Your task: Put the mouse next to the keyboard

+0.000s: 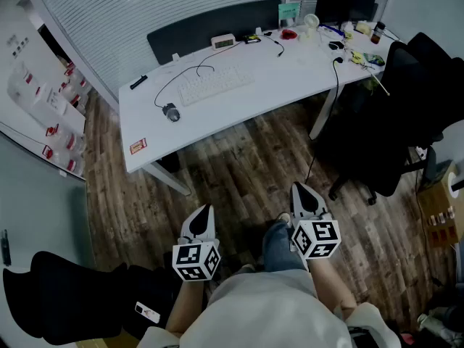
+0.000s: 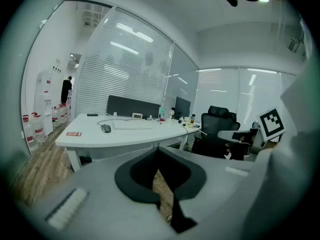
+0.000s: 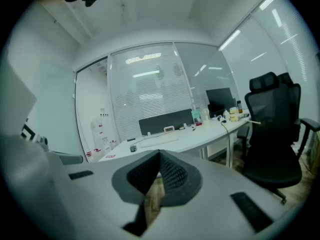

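A grey wired mouse (image 1: 171, 112) lies on the white desk (image 1: 217, 114), left of a white keyboard (image 1: 216, 85), its cable looping back behind it. In the left gripper view the mouse (image 2: 105, 128) and keyboard (image 2: 132, 125) show far off on the desk. The right gripper view shows the mouse (image 3: 132, 148) and keyboard (image 3: 159, 141) small in the distance. My left gripper (image 1: 206, 210) and right gripper (image 1: 299, 189) are both shut and hold nothing. They hang close to my body over the wooden floor, well short of the desk.
A black office chair (image 1: 406, 114) stands at the right of the desk. Small items crowd the desk's far right end (image 1: 348, 38). A dark screen panel (image 1: 217, 24) runs along the desk's back edge. A red-and-white card (image 1: 138, 146) lies near the desk's front left corner. Another black chair (image 1: 65, 296) sits at lower left.
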### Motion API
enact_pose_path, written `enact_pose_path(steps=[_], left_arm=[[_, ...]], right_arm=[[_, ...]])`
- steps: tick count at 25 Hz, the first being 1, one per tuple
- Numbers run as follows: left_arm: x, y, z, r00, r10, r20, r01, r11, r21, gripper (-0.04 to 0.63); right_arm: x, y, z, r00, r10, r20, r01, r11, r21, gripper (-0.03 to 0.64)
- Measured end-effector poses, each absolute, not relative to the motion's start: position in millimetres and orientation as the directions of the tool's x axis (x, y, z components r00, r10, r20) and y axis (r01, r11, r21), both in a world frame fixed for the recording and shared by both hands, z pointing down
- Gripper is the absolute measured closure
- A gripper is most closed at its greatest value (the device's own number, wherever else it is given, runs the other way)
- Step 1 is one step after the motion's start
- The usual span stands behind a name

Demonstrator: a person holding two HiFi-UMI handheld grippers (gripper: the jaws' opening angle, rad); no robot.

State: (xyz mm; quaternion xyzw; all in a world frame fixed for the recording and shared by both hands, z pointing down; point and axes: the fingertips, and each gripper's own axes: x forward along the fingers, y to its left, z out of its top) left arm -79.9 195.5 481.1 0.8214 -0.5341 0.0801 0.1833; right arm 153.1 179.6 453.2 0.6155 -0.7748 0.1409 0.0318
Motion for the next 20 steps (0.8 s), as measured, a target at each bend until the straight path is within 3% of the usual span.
enact_pose_path(steps=[7,20], left_arm=[[-110.8,253.8,476.6,0.412,-0.85,0.329,-0.908,-0.354,0.223,0.586],[-119.1,278.3,458.6,0.407,-0.866,0.292,-0.912,-0.365,0.187,0.586]], right_arm=[[117.0,254.4,441.4,-0.255,-0.938,0.235,-0.964,0.227,-0.138,0.615],[86.4,279.9,419.2,-0.319,-0.932,0.173,-0.948,0.309,-0.081,0.615]])
